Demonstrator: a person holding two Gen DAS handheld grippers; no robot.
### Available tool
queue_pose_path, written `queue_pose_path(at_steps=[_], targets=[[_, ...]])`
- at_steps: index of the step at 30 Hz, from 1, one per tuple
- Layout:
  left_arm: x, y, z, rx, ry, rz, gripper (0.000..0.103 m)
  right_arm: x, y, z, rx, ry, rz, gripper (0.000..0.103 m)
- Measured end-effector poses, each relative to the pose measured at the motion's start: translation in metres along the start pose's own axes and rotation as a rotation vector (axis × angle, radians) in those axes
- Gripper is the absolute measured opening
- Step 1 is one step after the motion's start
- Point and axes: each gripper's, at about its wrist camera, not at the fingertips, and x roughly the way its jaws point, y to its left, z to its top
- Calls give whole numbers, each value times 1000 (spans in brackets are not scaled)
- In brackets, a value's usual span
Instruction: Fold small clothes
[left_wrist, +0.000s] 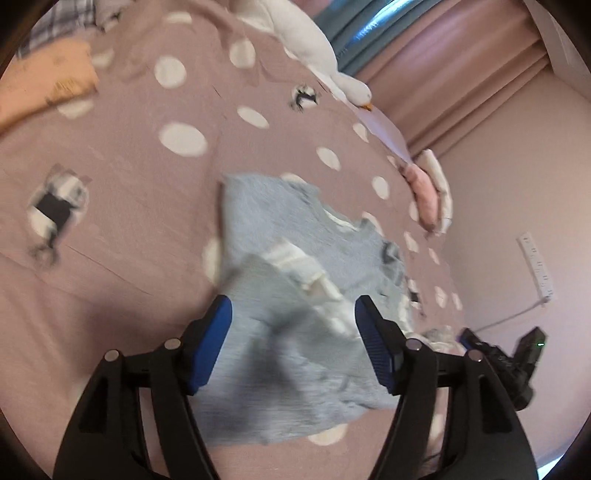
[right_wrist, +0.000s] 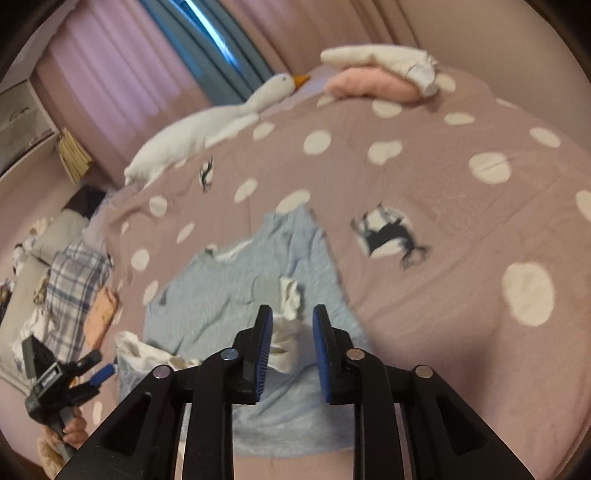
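Mauve bedding with white polka dots and small black-and-white animal prints (right_wrist: 424, 177) covers the bed that carries everything. Nearest the cameras, the left hand-held gripper (left_wrist: 293, 343) has its blue-padded jaws standing wide apart, nothing pressed between them, the garment lying loose below. The right hand-held gripper (right_wrist: 292, 354) has a narrower gap; white cuff fabric shows between its pads, but motion blur leaves it unclear whether they touch it. Just beyond both lies the small pale-blue knit top with white cuffs and collar trim (right_wrist: 236, 291), spread on the bedding and partly folded, one sleeve lying across its body. It looks light, soft and floppy, likely to sag and slide, so a pinch at a hem corner or sleeve cuff should suit best. Farther off sit a folded pink-and-white pile of clothes (right_wrist: 376, 77) and a long white goose plush toy (right_wrist: 207, 125), with pink curtains (right_wrist: 122, 81) behind.
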Motion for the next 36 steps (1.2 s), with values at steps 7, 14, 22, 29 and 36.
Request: queue_pose_path(at_steps=[7,14,22,29,36], targets=[[11,11,-3,65,24,81,69,5,-13,-12,-89,90,-47,55],[46,5,-4,123,91,136,69,56,9,-27,-285,245,-113,66],[73,3,6,134,122,128,69,100,24,-1,-393,270,-120,66],[87,1,0,138,162,117,59,108,20,3,-325,283,-49,66],[86,-1,-1,145,156,139,50,93,34,2,-387,242,-76,66]])
